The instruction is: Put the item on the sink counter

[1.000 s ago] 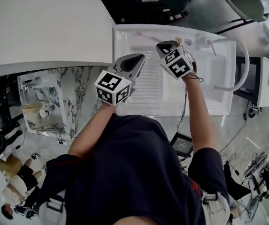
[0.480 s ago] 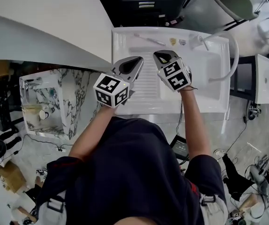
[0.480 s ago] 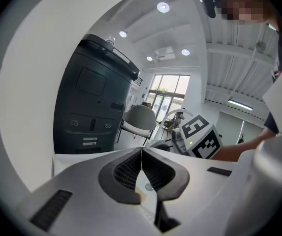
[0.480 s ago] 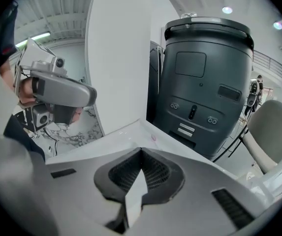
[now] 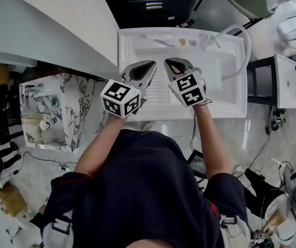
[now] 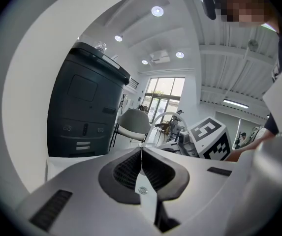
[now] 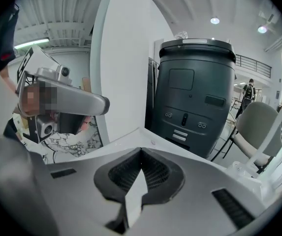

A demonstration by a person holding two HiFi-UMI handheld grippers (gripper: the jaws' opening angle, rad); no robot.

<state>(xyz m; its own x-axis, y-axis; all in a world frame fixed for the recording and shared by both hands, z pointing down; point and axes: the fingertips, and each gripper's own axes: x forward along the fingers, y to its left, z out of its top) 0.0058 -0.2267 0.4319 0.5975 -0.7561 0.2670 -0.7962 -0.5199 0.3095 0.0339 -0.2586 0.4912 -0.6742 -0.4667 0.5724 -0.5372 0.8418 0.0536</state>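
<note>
The left hand-held gripper (image 6: 141,152) is keeping its jaws pressed together with nothing between them, and the right hand-held gripper (image 7: 141,155) is likewise closed and empty. Both are hovering side by side, tips close together, above the ribbed drainboard of the white sink counter (image 5: 230,105). A thin pale stick (image 5: 156,41) and two small pieces (image 5: 182,42) are lying along the counter's back rim, apart from both grippers; which of them is the item cannot be told.

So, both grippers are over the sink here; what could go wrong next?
Both the left gripper and the right gripper are shut and empty, so reaching without opening could shove the small items on the back ledge of the sink into the basin. The grippers hang close together and could collide.
</note>
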